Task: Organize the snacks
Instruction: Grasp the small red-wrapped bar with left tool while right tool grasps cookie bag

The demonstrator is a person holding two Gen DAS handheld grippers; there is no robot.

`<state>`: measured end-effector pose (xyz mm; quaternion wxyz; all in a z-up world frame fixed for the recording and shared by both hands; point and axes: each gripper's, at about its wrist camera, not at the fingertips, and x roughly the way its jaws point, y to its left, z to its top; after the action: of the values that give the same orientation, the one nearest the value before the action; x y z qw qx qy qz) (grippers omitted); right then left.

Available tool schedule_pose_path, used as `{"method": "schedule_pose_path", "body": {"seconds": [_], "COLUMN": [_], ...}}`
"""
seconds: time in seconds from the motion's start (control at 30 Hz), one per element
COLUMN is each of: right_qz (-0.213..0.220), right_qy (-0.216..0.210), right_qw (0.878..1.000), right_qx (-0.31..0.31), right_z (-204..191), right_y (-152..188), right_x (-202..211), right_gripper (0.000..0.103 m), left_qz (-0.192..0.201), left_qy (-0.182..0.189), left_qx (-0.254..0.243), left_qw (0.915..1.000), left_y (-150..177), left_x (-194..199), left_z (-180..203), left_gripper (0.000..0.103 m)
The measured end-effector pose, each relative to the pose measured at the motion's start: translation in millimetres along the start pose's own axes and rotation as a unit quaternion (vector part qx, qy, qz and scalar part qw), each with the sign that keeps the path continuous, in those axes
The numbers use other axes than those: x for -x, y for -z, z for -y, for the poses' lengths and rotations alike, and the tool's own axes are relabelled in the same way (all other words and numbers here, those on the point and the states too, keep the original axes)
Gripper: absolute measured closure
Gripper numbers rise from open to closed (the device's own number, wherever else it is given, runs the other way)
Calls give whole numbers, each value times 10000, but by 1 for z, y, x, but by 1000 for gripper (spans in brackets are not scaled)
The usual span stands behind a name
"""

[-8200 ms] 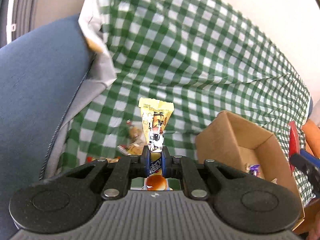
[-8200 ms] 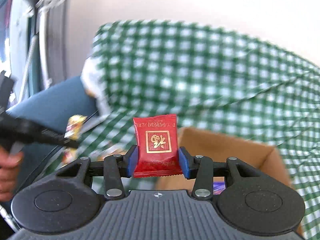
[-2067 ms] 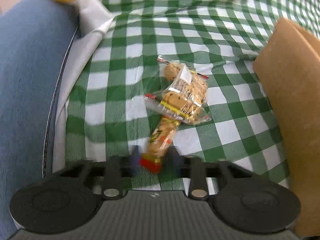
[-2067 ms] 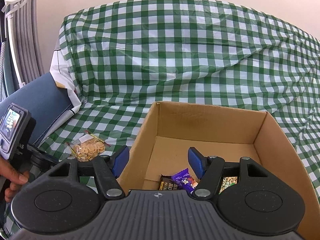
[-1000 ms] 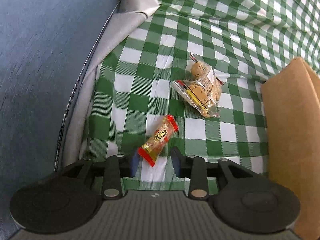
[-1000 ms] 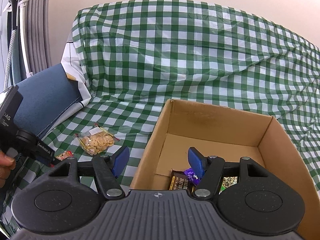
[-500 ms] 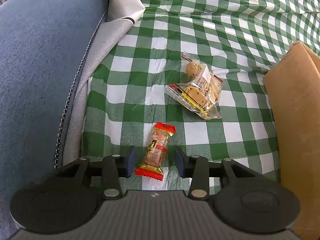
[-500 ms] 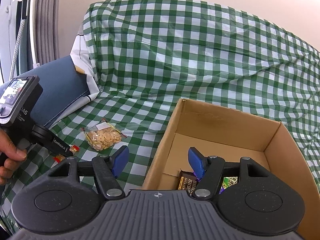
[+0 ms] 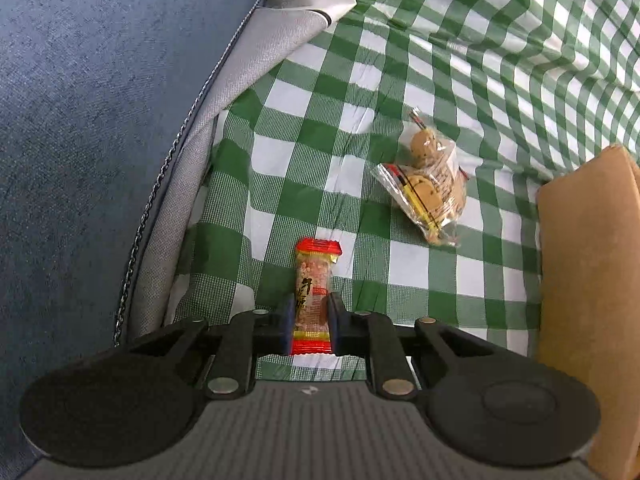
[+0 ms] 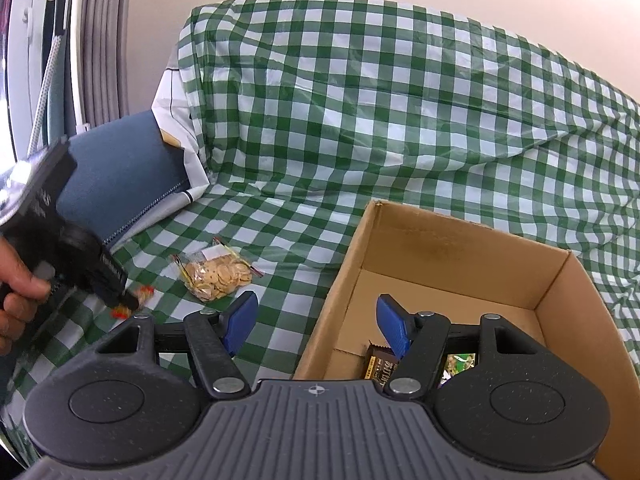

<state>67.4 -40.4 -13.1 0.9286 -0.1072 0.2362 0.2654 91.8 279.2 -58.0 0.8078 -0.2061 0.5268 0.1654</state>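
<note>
A small snack bar (image 9: 314,280) with red ends lies on the green checked cloth (image 9: 320,152). My left gripper (image 9: 309,326) points down at it, its jaws closing, and both pads press the bar's near half. A clear bag of cookies (image 9: 430,188) lies further off to the right. In the right wrist view, my right gripper (image 10: 318,322) hangs open and holds nothing over the near left corner of the cardboard box (image 10: 460,252). A brown bar (image 10: 380,364) and a green pack (image 10: 458,362) lie in the box. The same view shows the cookie bag (image 10: 216,274) and a hand (image 10: 16,288) holding the left gripper (image 10: 128,304).
A blue cushion (image 9: 80,120) with a grey zipped edge borders the cloth on the left. The box's outer wall (image 9: 588,260) stands close on the right in the left wrist view. The cloth rises over a backrest (image 10: 400,100) behind the box.
The left gripper's jaws have come together onto the snack bar, which now lies straight between the pads. The right gripper stays open and has drifted slightly left along the box's edge.
</note>
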Motion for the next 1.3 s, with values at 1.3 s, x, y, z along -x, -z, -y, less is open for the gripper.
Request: {"method": "schedule_pose_path", "body": {"seconds": [1.3], "right_qz": [-2213], "right_qy": [-572], "right_qw": [9411], "right_qx": [-2490], "right_z": [-90], "right_y": [-43], "right_x": [-254], "right_gripper": [1], "left_qz": [-79], "left_qy": [93], "left_qx": [795], "left_qw": [9968], "left_y": [-5], "left_x": [-3], "left_z": [-17], "left_gripper": [85]}}
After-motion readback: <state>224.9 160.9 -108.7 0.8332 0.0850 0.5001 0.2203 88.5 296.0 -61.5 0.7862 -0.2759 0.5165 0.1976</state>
